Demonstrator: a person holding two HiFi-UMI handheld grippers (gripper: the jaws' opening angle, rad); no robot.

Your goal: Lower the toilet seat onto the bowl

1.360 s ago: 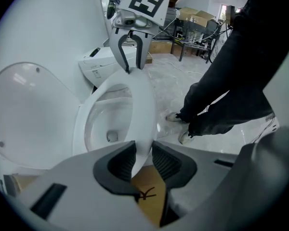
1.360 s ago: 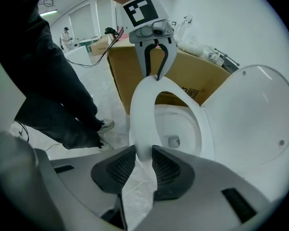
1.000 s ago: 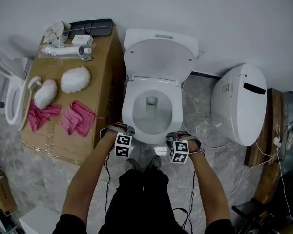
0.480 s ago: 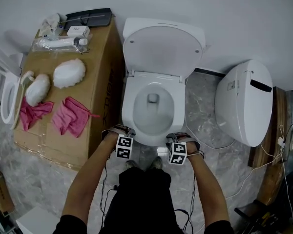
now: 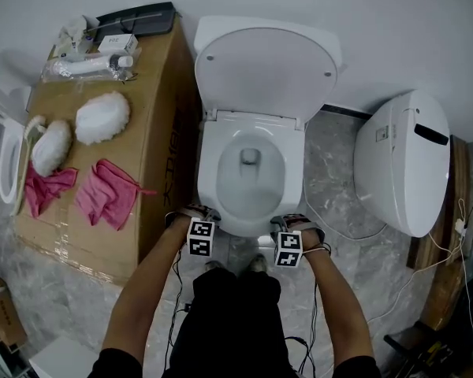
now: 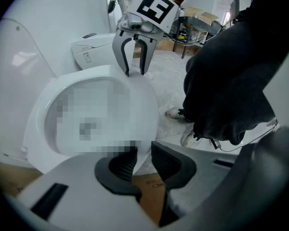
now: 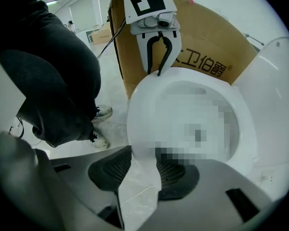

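The white toilet seat [image 5: 208, 172] lies low over the bowl, and I see no gap under it. The lid [image 5: 264, 65] stands up against the wall. My left gripper [image 5: 195, 213] points down at the seat's front left. Its jaws have just been closing, and in the left gripper view [image 6: 143, 160] both pads meet the seat's edge [image 6: 145, 105]. At the front right is my right gripper [image 5: 293, 219]. Its jaws have just been opening and stand apart [image 7: 143, 170] round the seat's edge [image 7: 139, 114].
A cardboard box [image 5: 154, 132] stands close on the left with pink cloths [image 5: 106, 191], white fluffy pads [image 5: 101, 118] and small packages. A second white toilet [image 5: 402, 160] is to the right. The person's legs and shoes [image 5: 232, 268] stand just before the bowl, with cables trailing.
Both grippers have sunk with the seat's front edge towards the bowl. The head view has shifted, so the raised lid shows larger.
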